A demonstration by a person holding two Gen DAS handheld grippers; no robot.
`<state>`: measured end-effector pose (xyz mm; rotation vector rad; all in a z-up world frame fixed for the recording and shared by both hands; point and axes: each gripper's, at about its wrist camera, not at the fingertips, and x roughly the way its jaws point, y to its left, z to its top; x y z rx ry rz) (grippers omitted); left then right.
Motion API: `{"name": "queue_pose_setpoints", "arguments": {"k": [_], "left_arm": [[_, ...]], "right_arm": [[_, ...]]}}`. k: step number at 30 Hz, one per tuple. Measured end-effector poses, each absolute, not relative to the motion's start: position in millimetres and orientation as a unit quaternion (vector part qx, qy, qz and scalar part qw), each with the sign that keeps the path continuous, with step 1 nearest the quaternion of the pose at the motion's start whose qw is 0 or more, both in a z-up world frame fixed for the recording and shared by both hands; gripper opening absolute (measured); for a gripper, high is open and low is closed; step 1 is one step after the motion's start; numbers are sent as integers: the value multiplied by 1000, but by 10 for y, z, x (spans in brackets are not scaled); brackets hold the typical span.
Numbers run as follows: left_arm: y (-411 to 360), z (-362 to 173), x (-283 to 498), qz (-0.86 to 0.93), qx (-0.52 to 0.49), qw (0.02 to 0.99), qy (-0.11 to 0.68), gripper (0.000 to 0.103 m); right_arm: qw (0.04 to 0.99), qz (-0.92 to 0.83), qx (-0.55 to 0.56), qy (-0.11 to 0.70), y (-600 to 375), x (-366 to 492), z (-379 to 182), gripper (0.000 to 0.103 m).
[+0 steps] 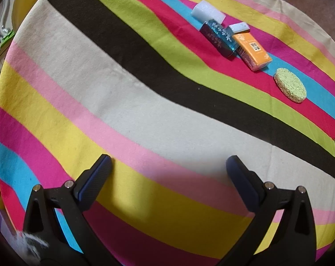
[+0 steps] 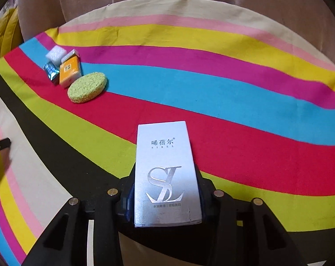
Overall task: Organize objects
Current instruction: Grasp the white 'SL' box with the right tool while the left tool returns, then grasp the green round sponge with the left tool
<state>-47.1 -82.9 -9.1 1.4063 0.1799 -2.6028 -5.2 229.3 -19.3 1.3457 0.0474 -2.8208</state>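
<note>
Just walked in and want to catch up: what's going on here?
A person is tidying small items on a striped cloth. The right gripper is shut on a silver box. The left gripper hangs open and empty. A green oval sponge, orange box, blue box, white foam block and small white box sit grouped together.

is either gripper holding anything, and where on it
The right gripper holds the silver box by the long sides of its near half. The left gripper is open, empty.
</note>
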Motion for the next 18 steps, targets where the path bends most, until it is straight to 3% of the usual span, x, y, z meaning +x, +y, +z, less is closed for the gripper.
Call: {"name": "queue_pose_setpoints", "arguments": {"k": [11,18], "left_arm": [[607,-118,-1498,-874,486,5,13,103],[956,-137,-2038,-878,478,12,14,103]], "right_arm": [[12,-902,432,6,2402,-133,-181,44],[12,-901,433,4,2365,-192,-202,44]]}}
